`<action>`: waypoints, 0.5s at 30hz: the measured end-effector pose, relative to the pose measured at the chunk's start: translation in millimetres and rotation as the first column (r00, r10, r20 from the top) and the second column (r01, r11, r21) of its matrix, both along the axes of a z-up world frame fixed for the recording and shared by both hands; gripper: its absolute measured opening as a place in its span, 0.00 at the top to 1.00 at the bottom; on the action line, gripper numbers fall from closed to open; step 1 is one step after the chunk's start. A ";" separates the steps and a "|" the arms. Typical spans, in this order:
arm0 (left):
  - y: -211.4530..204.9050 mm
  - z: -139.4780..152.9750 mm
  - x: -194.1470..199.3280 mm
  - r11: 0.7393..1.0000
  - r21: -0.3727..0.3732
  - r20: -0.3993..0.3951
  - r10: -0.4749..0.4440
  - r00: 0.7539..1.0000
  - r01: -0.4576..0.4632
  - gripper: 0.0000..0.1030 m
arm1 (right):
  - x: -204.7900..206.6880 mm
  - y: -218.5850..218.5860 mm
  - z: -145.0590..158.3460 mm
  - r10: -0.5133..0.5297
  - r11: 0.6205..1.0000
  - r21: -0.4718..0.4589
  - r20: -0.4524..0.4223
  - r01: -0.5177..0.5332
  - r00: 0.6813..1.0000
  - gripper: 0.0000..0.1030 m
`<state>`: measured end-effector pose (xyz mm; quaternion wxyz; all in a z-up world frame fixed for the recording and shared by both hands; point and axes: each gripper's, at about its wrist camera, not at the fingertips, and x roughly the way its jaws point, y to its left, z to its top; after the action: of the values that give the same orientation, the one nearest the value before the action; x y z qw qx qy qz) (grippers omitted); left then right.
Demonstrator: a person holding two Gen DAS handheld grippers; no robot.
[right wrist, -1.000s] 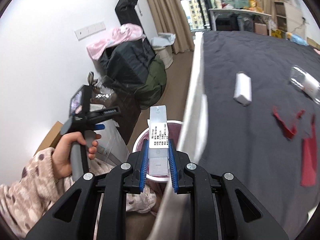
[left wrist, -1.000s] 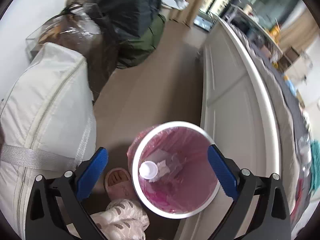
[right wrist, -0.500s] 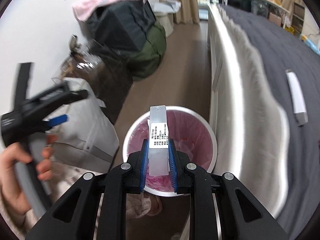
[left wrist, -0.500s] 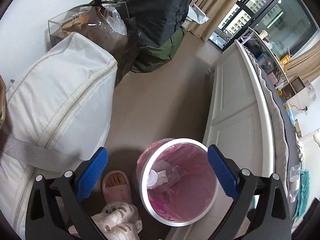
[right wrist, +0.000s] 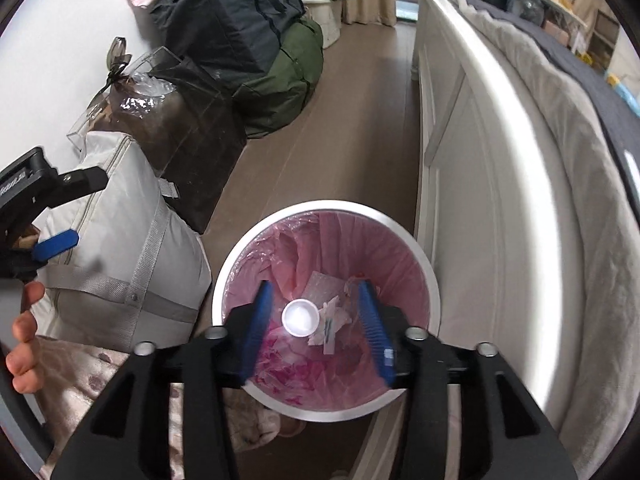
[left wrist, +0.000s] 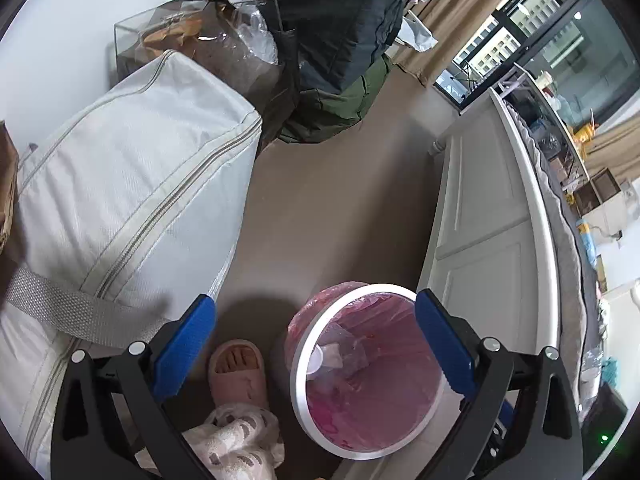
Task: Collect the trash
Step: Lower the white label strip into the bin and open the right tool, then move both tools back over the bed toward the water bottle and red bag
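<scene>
A white-rimmed trash bin [right wrist: 404,236] with a pink liner stands on the floor beside the bed. My right gripper [right wrist: 315,300] hangs right over its mouth. Its jaws are opening and nothing is between the blue pads. Inside the bin lie a round white lid [right wrist: 300,317] and crumpled paper scraps [right wrist: 334,316]. I cannot pick out the small labelled box among them. My left gripper [left wrist: 314,304] is open and empty above the bin's rim [left wrist: 298,356]; it also shows in the right wrist view as the left gripper [right wrist: 76,212], held in a hand.
A large white zip bag [left wrist: 120,200] sits left of the bin, with dark and green duffel bags [right wrist: 256,40] behind it against the wall. The white bed frame [right wrist: 460,160] runs along the right. A pink slipper [left wrist: 236,368] and a patterned sleeve [left wrist: 236,440] are close to the bin.
The right gripper came down over the bin and its jaws spread; the labelled white box it held is gone from between them. The left gripper's view has turned and drifted back from the bin.
</scene>
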<state>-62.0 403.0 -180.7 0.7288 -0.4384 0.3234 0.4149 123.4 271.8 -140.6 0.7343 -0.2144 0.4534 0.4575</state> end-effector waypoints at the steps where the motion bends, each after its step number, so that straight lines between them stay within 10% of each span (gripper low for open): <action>1: -0.7 0.3 1.4 1.000 0.009 -0.007 0.001 1.000 -0.001 0.05 | -1.6 -1.6 3.1 0.007 1.000 0.011 0.002 -0.007 1.000 0.45; 15: -14.1 13.8 11.5 0.994 0.107 -0.033 -0.019 0.999 0.022 0.05 | -44.5 -83.7 121.1 0.025 0.950 0.307 0.112 -0.059 0.993 0.10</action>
<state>-50.5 389.0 -167.0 0.7503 -0.3885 0.3166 0.4311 78.9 188.1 -19.6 0.7720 -0.1304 0.3317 0.5262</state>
